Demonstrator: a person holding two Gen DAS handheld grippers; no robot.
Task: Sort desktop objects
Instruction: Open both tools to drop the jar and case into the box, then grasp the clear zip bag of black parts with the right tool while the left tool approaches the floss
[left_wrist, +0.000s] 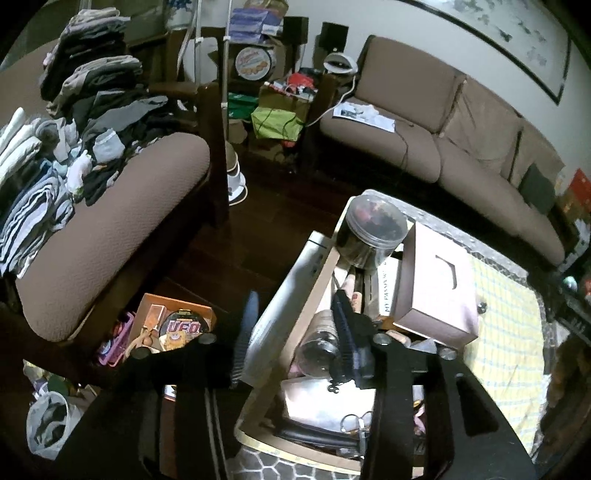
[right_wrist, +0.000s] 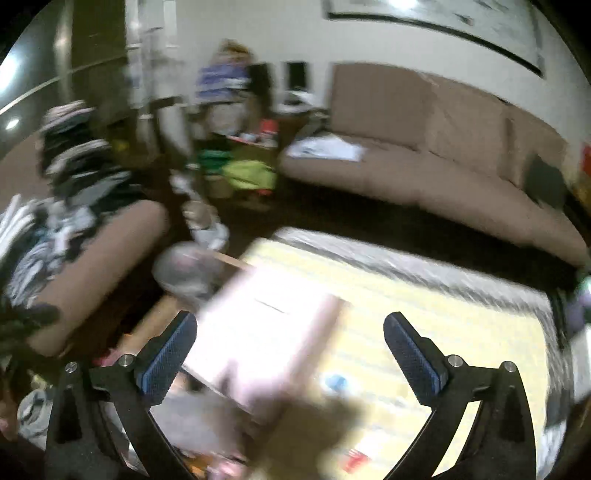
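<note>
A wooden tray (left_wrist: 321, 280) on the table's left end holds a dark-filled clear jar (left_wrist: 373, 229), a pink box (left_wrist: 436, 288), a passport booklet (left_wrist: 388, 291), a clear round container (left_wrist: 317, 347) and scissors (left_wrist: 354, 421). A white flat slab (left_wrist: 284, 295) leans along the tray's outer wall. My left gripper (left_wrist: 295, 332) is open, straddling that wall and slab, one finger outside and one inside the tray. The right wrist view is blurred. My right gripper (right_wrist: 291, 354) stands wide open above the pink box (right_wrist: 258, 325), with nothing between its pads.
A yellow checked cloth (left_wrist: 509, 332) covers the table (right_wrist: 461, 314). A brown sofa (left_wrist: 406, 140) runs behind it. An armchair (left_wrist: 110, 221) piled with clothes stands left. On the dark floor sit an open box with a noodle cup (left_wrist: 173, 325) and a plastic bag (left_wrist: 48, 421).
</note>
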